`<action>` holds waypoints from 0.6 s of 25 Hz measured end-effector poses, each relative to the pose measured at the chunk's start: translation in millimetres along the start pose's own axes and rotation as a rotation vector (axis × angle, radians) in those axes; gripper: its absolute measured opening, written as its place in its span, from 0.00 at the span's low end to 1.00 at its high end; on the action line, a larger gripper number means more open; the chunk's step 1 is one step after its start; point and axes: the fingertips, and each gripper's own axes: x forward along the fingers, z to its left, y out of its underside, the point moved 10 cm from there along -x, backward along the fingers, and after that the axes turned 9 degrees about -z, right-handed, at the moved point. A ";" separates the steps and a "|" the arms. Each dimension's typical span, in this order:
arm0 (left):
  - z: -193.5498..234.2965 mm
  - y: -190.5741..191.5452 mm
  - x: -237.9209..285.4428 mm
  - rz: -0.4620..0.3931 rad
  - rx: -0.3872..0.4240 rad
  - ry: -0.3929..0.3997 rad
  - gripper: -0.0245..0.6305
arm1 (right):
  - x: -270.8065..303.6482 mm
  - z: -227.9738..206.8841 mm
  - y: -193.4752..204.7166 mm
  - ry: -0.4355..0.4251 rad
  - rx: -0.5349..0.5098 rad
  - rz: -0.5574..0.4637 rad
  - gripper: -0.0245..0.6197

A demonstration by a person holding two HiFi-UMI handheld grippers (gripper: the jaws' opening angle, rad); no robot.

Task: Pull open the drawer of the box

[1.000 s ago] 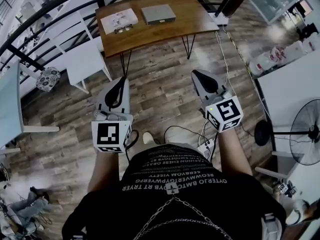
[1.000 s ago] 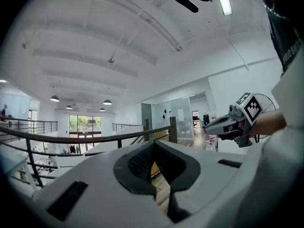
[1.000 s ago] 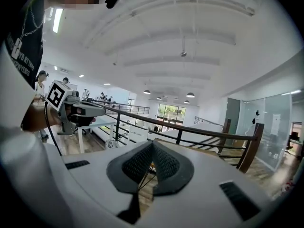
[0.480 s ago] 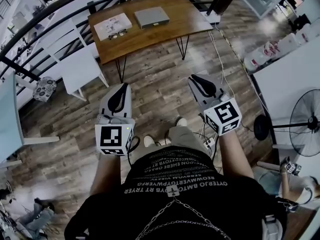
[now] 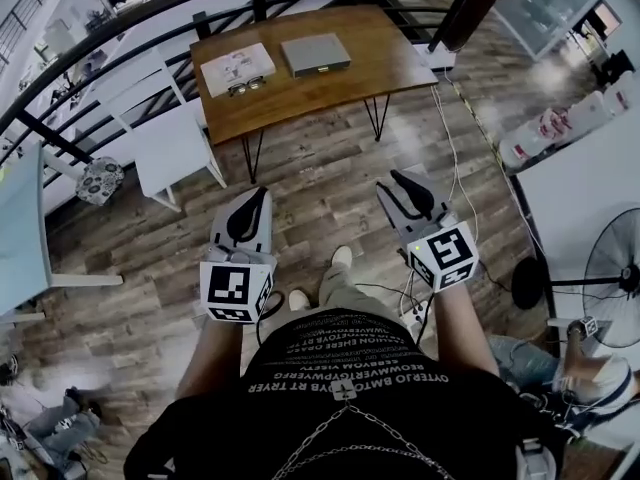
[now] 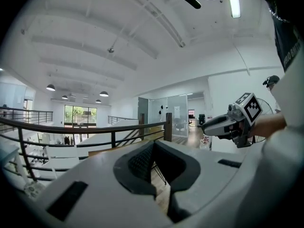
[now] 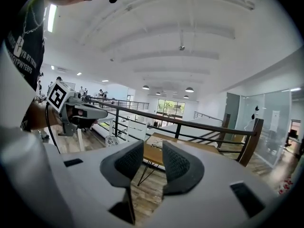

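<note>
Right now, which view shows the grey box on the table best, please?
The head view: the grey box lies in full sight on the wooden table. Both gripper views catch only table edge, no box.

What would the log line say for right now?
step: box not yet reached | left gripper: shut, empty | right gripper: jaws have just been opening, nothing between | box: on wooden table, untouched
</note>
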 end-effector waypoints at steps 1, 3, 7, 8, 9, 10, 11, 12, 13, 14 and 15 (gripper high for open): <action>-1.5 -0.7 6.6 0.001 0.005 0.000 0.04 | 1.7 -5.6 0.3 0.000 -0.020 0.004 0.23; -3.7 -1.1 20.6 0.000 0.012 0.004 0.04 | 6.9 -16.8 0.4 -0.005 -0.057 0.006 0.25; -10.2 0.4 54.2 0.024 0.020 0.024 0.04 | 16.5 -42.7 3.9 -0.011 -0.068 -0.010 0.26; -13.6 -0.1 63.4 0.032 0.020 0.036 0.04 | 16.8 -50.0 5.9 -0.009 -0.071 -0.007 0.26; -16.7 -1.4 72.8 0.035 0.019 0.047 0.04 | 17.4 -57.5 7.7 -0.006 -0.072 -0.003 0.26; -18.9 -3.2 82.0 0.033 0.019 0.056 0.04 | 18.6 -65.1 9.2 -0.002 -0.068 0.001 0.26; -20.3 -5.2 90.6 0.028 0.019 0.062 0.04 | 20.9 -72.5 10.4 -0.001 -0.062 0.004 0.26; -21.1 -7.2 98.3 0.023 0.018 0.066 0.04 | 24.2 -79.4 11.2 -0.003 -0.055 0.004 0.26; -21.5 -8.7 105.3 0.019 0.015 0.070 0.04 | 28.1 -85.8 11.5 -0.007 -0.051 0.002 0.26; -21.7 -9.7 111.8 0.015 0.012 0.075 0.04 | 32.4 -91.5 11.5 -0.013 -0.049 0.000 0.26; -21.5 -9.9 118.3 0.013 0.010 0.079 0.04 | 37.2 -96.9 11.3 -0.019 -0.048 0.000 0.26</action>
